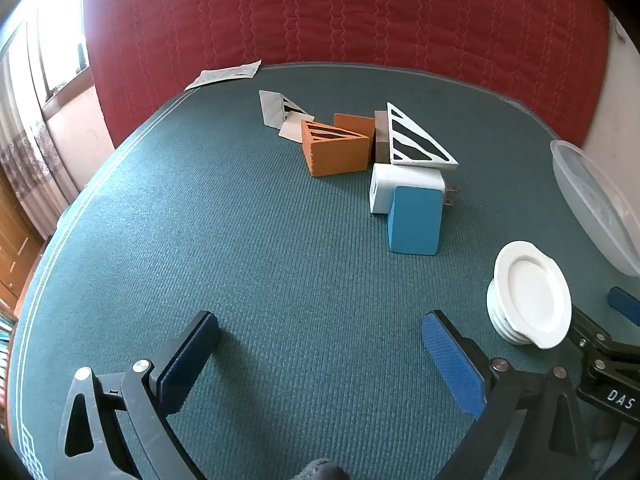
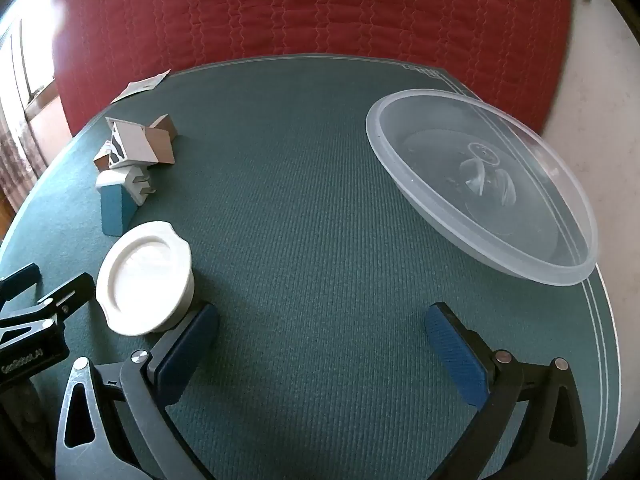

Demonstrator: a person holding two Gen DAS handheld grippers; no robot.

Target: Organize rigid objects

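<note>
Item one: my left hand-held gripper (image 1: 320, 354) spread, holding nothing. Right hand-held gripper (image 2: 322, 344) likewise. White lid (image 2: 146, 276) near-left; clear bowl (image 2: 480, 184) overhanging the bench (image 2: 300, 200) right edge; blocks (image 1: 360, 148) far.

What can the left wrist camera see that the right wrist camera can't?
Only the left view shows the orange wedge block plainly.

Only the right view shows the whole clear plastic bowl, holding nothing.

Both show the green table, the blue block, the white charger, the white lid, and the red quilt. Both the left tongs and the right tongs are open.
</note>
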